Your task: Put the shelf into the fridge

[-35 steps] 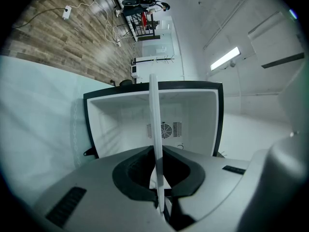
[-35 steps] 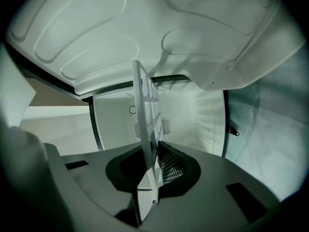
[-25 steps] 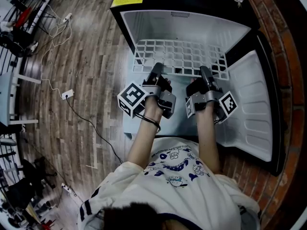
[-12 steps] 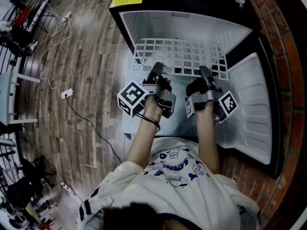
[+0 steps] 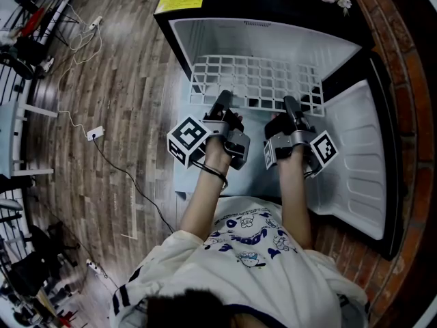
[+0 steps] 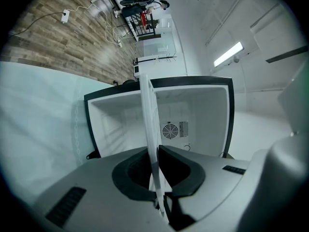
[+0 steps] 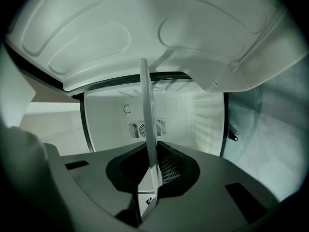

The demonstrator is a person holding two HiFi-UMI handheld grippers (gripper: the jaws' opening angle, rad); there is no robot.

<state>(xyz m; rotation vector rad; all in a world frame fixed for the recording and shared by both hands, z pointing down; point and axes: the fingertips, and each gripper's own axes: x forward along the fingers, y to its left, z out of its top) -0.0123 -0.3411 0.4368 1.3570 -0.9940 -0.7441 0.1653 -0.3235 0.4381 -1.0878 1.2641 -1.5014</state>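
The left tool (image 5: 221, 103) and right tool (image 5: 292, 108) are each clamped shut on the near edge of the white wire grid shelf (image 5: 256, 80). The shelf lies flat at the mouth of the small black, white-lined fridge (image 5: 273, 36), its far edge seemingly just inside. The fridge's white-lined door (image 5: 355, 149) hangs open beside the right tool.

White wire-grid shelf (image 5: 256, 80), lying level; far edge seemingly just inside open black fridge (image 5: 259, 36), white-lined; near edge outside.
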